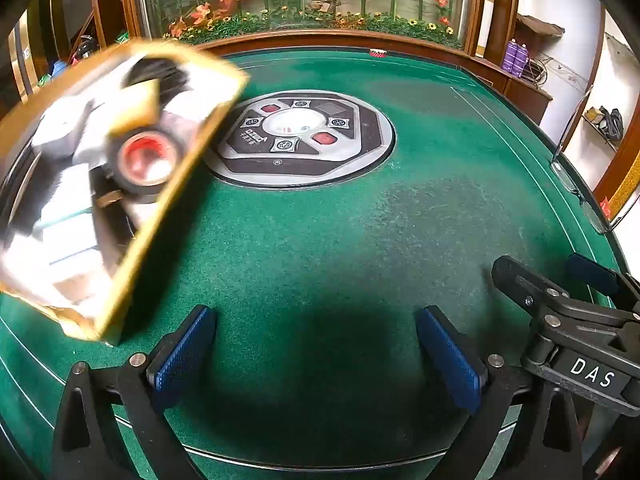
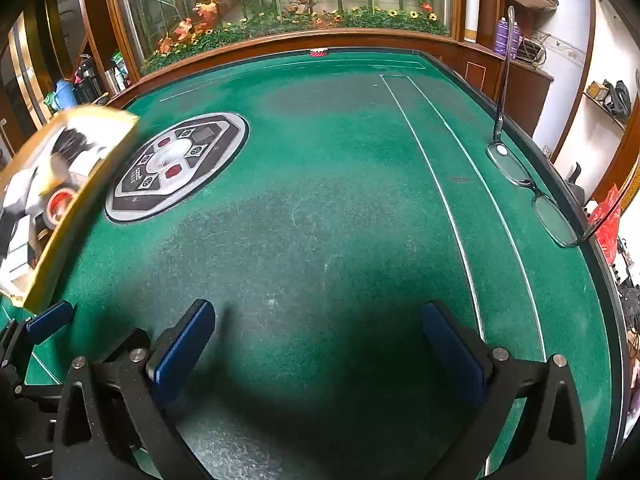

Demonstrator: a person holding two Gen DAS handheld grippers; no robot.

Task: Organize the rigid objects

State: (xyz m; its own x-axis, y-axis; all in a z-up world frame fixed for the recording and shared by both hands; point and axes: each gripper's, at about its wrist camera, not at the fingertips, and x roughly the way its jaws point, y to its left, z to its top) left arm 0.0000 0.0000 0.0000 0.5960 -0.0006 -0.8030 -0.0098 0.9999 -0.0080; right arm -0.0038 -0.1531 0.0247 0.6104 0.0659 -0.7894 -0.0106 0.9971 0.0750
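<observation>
box (image 1: 120, 208): gold-edged, open-topped, blurred, tilted, left side of frame on the green felt | contents: black tape roll (image 1: 146, 158) with a red core, white and dark items too blurred to name | glasses (image 2: 532, 196): clear-lensed, unfolded, right edge of frame

Green table (image 2: 320, 200) (box (image 1: 112, 184), glasses (image 2: 532, 196))

You can read "DAS" in white capitals on black label (image 1: 591, 372) of right gripper (image 1: 560, 300), seen lower right in left wrist view. Centre panel (image 1: 298, 136) of table (image 1: 360, 240) bears white logo lettering and small characters beneath, upside down to you, too small to make out. Box (image 1: 100, 184) contents blurred, nothing legible. Right wrist view gives you no readable text.
</observation>
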